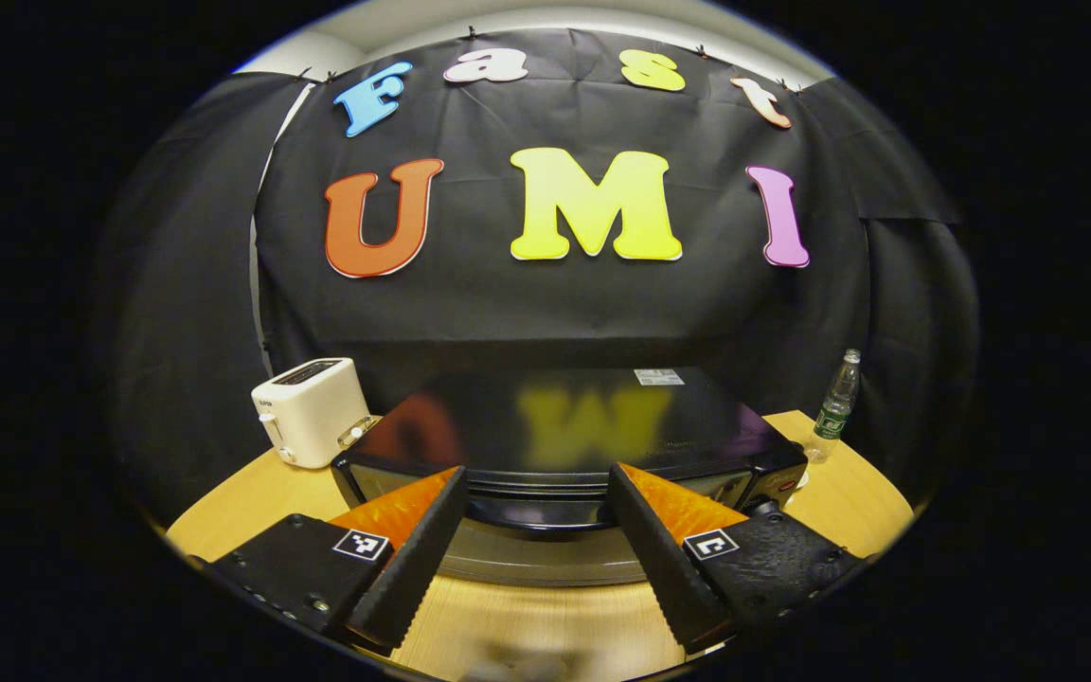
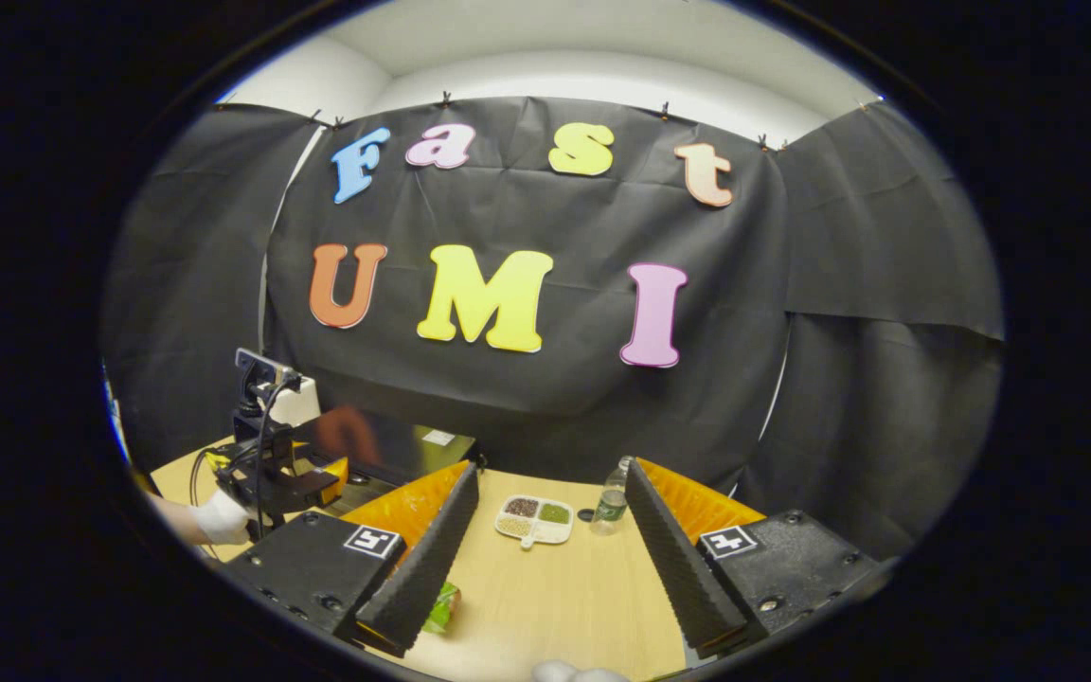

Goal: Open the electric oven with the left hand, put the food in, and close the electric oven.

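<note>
Glossy boxy electric oven (image 1: 564, 426), ridged left hand-held gripper (image 1: 538, 559) spread wide

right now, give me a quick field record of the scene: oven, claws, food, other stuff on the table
oven: black glossy electric oven on the wooden table, door looks closed
left claw: left claw open, just in front of the oven, holding nothing
right claw: right claw open, above the table, holding nothing
food: green item on the table by the right claw's finger, partly hidden
other: white toaster; clear plastic bottle; white divided dish of grains
</note>
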A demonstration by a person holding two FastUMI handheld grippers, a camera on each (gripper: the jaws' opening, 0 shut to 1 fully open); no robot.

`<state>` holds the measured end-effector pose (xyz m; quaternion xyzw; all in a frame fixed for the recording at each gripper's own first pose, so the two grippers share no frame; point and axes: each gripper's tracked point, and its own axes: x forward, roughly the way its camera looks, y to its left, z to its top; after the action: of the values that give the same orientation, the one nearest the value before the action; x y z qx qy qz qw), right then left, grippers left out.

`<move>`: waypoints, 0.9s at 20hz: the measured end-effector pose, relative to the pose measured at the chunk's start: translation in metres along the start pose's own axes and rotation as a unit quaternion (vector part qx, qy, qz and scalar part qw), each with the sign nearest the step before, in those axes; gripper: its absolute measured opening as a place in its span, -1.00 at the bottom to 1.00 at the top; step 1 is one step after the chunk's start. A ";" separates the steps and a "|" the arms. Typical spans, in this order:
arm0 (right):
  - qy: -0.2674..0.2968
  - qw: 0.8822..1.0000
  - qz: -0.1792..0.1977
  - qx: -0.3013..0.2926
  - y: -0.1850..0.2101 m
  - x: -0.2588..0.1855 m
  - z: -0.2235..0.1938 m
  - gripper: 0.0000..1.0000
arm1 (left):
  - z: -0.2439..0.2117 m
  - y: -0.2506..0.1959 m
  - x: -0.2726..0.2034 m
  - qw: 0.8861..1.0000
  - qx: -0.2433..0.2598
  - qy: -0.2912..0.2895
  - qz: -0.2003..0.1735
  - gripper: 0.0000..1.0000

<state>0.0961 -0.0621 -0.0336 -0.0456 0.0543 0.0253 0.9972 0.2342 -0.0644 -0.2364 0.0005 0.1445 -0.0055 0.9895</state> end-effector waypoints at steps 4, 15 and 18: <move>0.005 1.000 0.009 0.002 0.005 0.003 -0.004 0.94 | -0.001 -0.002 0.003 1.000 0.011 0.000 -0.006 0.96; 0.005 1.000 0.025 0.005 0.019 -0.006 -0.009 0.94 | -0.028 -0.001 -0.048 1.000 0.006 0.012 -0.009 0.98; 0.007 1.000 0.029 0.001 0.025 -0.011 -0.013 0.94 | -0.050 0.002 -0.070 1.000 0.007 0.026 -0.012 0.97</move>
<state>0.0828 -0.0394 -0.0478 -0.0430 0.0628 0.0542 0.9956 0.1530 -0.0618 -0.2646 0.0056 0.1701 -0.0186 0.9852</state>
